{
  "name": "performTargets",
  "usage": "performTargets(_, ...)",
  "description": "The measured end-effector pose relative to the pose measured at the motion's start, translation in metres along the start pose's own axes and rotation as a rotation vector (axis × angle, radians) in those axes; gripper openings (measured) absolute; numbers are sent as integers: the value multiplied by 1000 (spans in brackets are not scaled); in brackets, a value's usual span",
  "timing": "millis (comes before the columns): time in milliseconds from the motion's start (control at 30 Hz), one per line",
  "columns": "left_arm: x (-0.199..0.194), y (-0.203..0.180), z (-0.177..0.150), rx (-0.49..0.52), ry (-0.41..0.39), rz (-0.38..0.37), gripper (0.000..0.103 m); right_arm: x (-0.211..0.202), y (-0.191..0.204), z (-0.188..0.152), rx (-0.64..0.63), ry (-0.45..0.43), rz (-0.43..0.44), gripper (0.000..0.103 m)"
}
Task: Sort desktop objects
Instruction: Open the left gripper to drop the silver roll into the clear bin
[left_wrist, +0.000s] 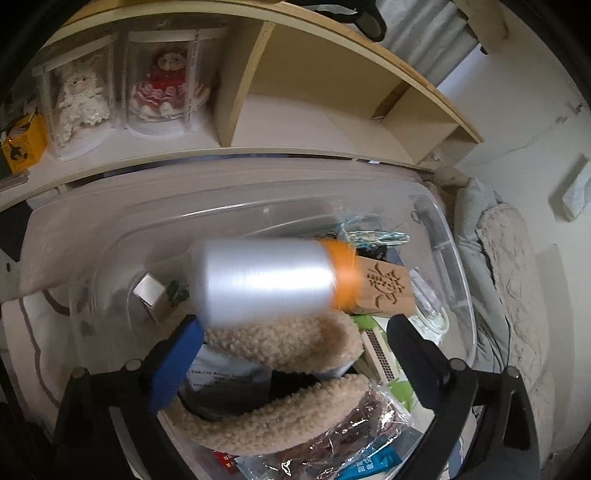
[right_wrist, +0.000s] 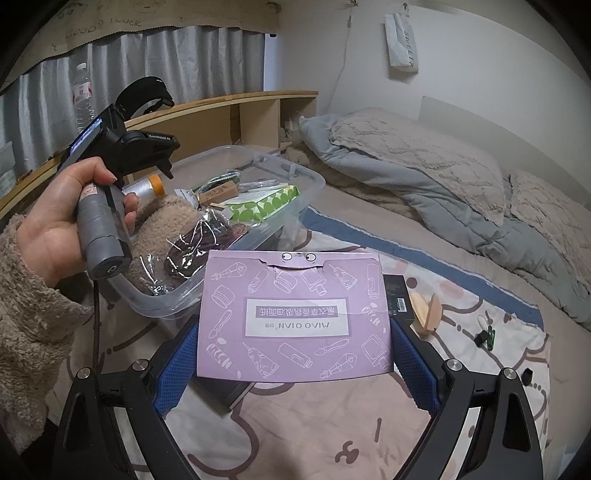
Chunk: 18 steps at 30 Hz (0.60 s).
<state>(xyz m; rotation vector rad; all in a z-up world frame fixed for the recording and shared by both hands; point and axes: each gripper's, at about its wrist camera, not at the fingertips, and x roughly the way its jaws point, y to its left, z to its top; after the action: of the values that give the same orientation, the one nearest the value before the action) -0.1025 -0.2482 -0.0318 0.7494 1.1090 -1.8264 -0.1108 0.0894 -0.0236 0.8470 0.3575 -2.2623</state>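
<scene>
My left gripper (left_wrist: 295, 354) has its fingers spread wide over the clear plastic bin (left_wrist: 452, 258), gripping nothing. A blurred spool of clear thread (left_wrist: 266, 282) with an orange end sits mid-frame above the bin; I cannot tell if it is resting on anything. Inside the bin I see a fuzzy beige slipper (left_wrist: 291, 341), a wooden block (left_wrist: 388, 290) with a carved character, and crinkled plastic packets (left_wrist: 354, 424) at lower centre. My right gripper (right_wrist: 293, 350) clamps a purple box (right_wrist: 295, 314), held at centre frame just beside the bin's near corner.
</scene>
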Motion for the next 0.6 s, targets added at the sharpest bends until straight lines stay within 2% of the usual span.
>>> performTargets(167,-11,-7,1,43,7,-35,101,2,-2,1,7,-2,-5,96)
performTargets(333,-39,-22,1,164,-72,-92,101,7,1,6,6,-9,-5,96)
performTargets(600,-68,-37,26,385,-127,-212,101,10,18,22,-43,-38,13,96)
